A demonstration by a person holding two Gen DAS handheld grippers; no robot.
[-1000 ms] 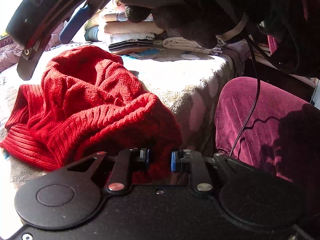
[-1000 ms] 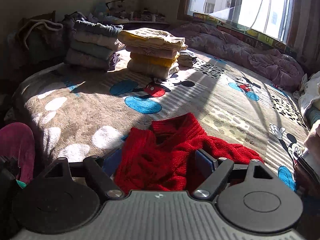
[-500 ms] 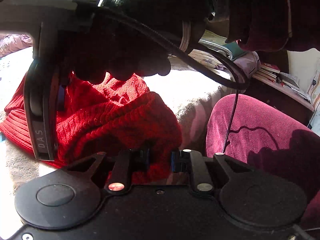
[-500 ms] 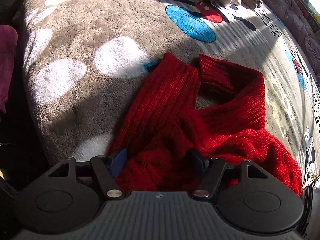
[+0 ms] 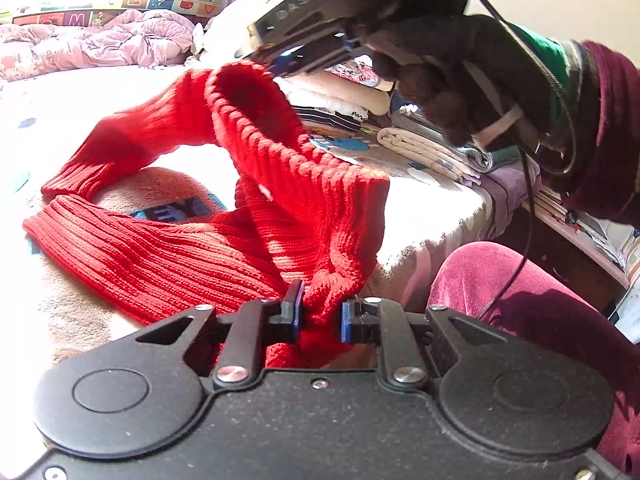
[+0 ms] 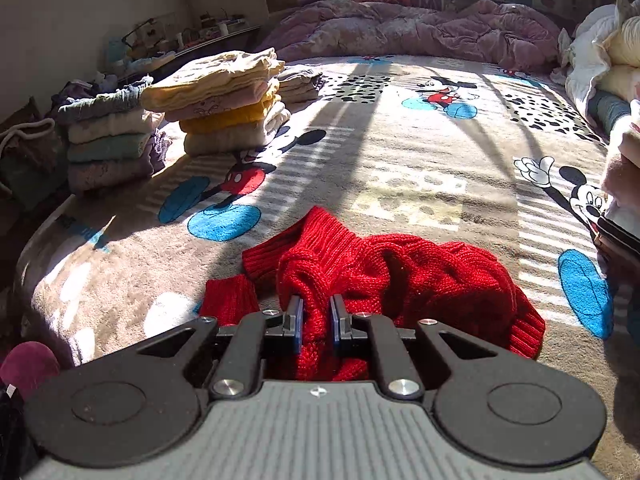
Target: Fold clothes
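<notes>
A red knitted sweater (image 5: pixel 224 232) lies bunched on the Mickey Mouse blanket (image 6: pixel 420 152). My left gripper (image 5: pixel 318 316) is shut on a fold of it near the bed's edge. My right gripper (image 6: pixel 316 320) is shut on another fold of the sweater (image 6: pixel 400 276). In the left wrist view the right gripper (image 5: pixel 312 54), held by a dark-gloved hand, lifts a ribbed part of the sweater above the bed, so the knit hangs in an arch between the two grips.
Two stacks of folded clothes (image 6: pixel 224 104) stand at the back left of the bed. A pink quilt (image 6: pixel 420 32) lies under the window. More folded items (image 5: pixel 352 100) sit by the bed's edge. My maroon-clad leg (image 5: pixel 540 312) is beside the bed.
My right gripper has closed on the sweater and lifted that part up. The left gripper keeps its hold. The sweater is pulled from a heap into a raised arch.
</notes>
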